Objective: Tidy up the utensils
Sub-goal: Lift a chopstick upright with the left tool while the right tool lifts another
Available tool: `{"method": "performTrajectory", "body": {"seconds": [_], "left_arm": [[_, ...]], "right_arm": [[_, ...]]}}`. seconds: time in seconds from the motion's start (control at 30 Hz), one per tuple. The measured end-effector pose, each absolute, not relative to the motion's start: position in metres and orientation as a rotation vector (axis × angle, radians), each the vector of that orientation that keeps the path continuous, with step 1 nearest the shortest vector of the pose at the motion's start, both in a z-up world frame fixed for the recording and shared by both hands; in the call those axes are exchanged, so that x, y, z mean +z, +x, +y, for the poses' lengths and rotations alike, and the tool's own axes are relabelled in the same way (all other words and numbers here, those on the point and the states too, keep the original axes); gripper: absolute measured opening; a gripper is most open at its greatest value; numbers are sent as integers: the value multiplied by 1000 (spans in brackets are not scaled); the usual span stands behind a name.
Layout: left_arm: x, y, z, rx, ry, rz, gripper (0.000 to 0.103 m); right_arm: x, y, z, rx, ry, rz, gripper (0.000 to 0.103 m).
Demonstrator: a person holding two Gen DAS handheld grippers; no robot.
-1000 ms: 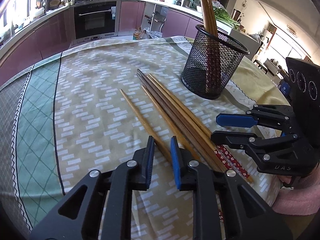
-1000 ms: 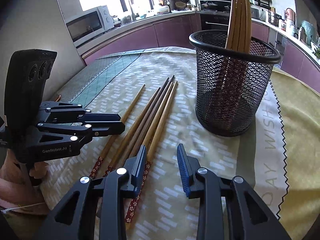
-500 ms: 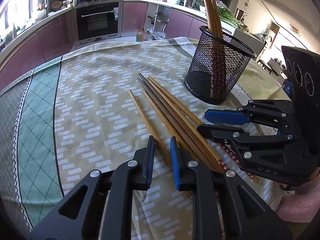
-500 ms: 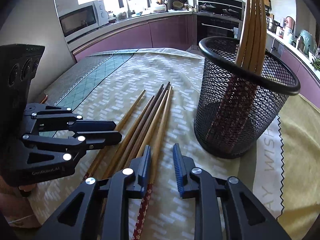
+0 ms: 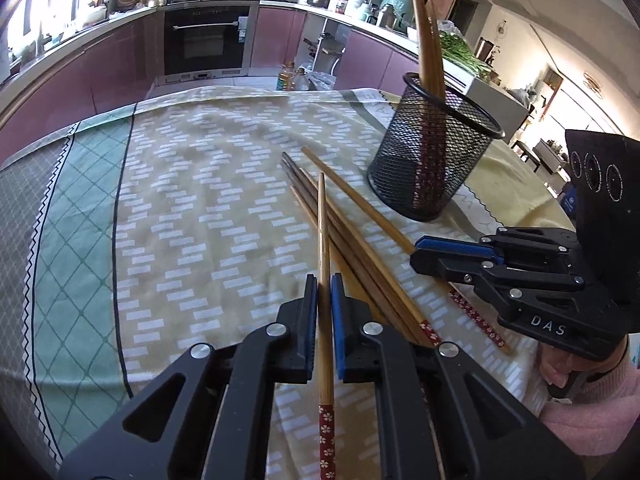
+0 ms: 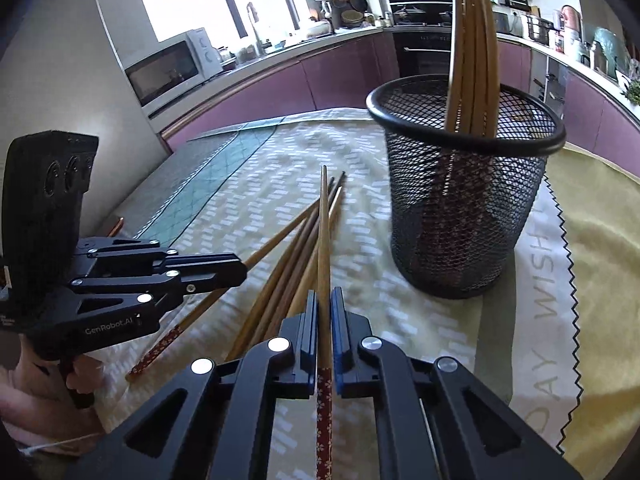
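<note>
Above the tablecloth [image 5: 208, 208], each claw has now clamped a chopstick.

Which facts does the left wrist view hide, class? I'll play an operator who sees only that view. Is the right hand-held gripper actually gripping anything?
Observer: Yes. The right wrist view shows the right hand-held gripper shut on a light wooden chopstick with a red floral end.
Operator: How many chopsticks are already stored?
Observer: Four light wooden chopsticks appear to lean together in the black wire-mesh basket.
Operator: Is anything printed near that basket?
Observer: The patterned tablecloth reads "DAY WISH" along its pale band.
</note>
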State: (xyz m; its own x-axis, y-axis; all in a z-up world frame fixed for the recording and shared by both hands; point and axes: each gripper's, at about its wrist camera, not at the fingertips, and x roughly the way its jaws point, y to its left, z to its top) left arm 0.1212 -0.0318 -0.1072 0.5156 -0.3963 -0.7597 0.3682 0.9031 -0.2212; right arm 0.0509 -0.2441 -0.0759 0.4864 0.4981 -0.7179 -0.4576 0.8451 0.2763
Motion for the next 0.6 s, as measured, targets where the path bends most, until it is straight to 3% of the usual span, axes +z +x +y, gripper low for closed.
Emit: {"method": "performTrajectory", "body": {"seconds": [0.6], "left_arm": [[-113, 133, -41, -497, 29, 971, 12]], "right_arm": [[-82, 68, -225, 600, -31, 935, 10]]}}
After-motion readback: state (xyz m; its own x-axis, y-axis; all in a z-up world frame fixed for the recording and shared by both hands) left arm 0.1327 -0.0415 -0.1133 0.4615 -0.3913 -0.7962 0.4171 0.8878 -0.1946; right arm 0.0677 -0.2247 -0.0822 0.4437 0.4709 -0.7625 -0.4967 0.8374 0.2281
